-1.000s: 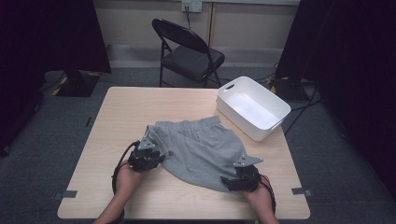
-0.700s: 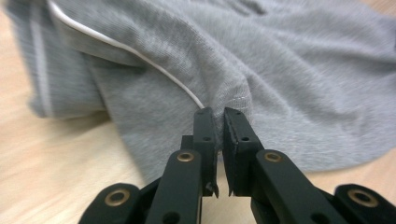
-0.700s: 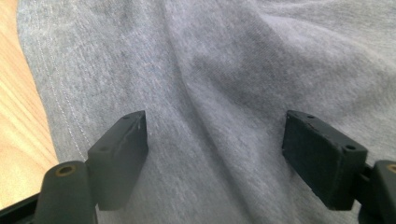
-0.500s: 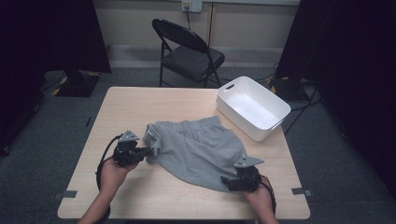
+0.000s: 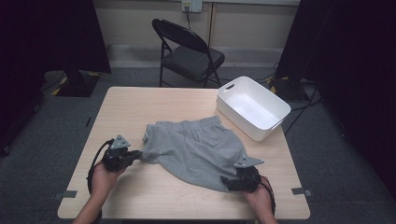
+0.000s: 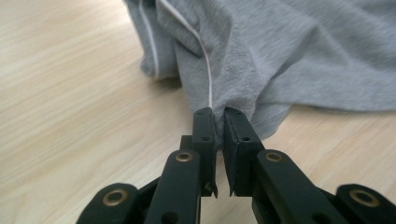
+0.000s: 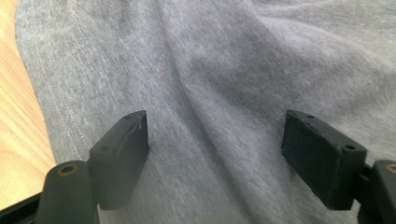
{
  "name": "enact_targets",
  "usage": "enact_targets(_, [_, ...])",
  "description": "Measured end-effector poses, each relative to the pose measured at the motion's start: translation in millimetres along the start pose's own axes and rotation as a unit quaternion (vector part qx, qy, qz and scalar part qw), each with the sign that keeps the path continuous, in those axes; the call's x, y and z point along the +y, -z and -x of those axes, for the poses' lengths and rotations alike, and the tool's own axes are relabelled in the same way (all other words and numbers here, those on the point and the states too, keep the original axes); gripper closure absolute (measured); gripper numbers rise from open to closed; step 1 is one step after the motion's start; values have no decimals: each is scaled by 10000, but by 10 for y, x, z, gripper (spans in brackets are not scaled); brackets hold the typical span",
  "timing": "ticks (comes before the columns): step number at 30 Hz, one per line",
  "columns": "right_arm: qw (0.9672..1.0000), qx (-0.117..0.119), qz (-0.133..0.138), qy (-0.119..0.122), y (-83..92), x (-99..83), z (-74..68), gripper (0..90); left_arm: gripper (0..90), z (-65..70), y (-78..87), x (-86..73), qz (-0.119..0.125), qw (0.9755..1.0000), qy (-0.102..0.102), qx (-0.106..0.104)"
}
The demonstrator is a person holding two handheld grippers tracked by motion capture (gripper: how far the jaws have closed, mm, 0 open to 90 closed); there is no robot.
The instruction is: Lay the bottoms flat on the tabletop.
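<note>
Shorts (image 5: pixel 196 149) lie spread mid-worktop (image 5: pixel 140 107), a white bin (image 5: pixel 252 108) far right. Left claw (image 5: pixel 135 155) grips their left corner; right claw (image 5: pixel 227 181) sits at their near right edge. Left gripper view: left claw (image 6: pixel 219 121) pinches a hem fold. Right gripper view: right claw (image 7: pixel 215 140) spread wide over the shorts (image 7: pixel 224 70).
</note>
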State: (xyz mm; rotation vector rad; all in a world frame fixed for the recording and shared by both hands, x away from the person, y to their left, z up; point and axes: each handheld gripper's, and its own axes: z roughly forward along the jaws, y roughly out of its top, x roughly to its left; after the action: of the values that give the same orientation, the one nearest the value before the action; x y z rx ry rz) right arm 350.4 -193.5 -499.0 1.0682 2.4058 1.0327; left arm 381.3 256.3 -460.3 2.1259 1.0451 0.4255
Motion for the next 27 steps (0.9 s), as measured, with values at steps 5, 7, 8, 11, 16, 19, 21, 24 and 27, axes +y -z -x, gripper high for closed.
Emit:
enact_targets(5, [10000, -7, 35, -14, -8, -1, 6, 224, 853, 28, 13, 12, -25, 10000, 17, -42])
enact_targets(7, [10000, -2, 52, -11, -8, -6, 7, 225, 856, 35, 30, 25, 5, 9999, 122, -57])
enact_targets(8, [10000, -8, 60, -13, -8, -8, 6, 225, 858, 37, 35, 33, -8, 9998, 156, -102])
enact_targets(11, [10000, -5, 34, -18, -8, -1, 5, 224, 861, 50, 46, 56, -19, 9994, 238, -236])
enact_targets(16, [10000, -35, -49, -7, 1, 15, -8, 220, 860, 61, 58, 91, -61, 9993, 336, -167])
enact_targets(19, [10000, -10, -5, -6, 45, 69, -39, 230, 860, 52, 69, 94, -53, 9992, 364, -144])
enact_targets(21, [9999, 86, 69, 92, 94, 151, -93, 274, 859, 52, 69, 96, -95, 9994, 324, -84])
enact_targets(24, [9992, 262, 103, 271, 119, 274, -220, 284, 860, 70, 52, 104, -122, 9994, 322, -74])
enact_targets(27, [9982, 455, 161, 342, 84, 367, -344, 301, 859, 91, 40, 111, -175, 9994, 285, -48])
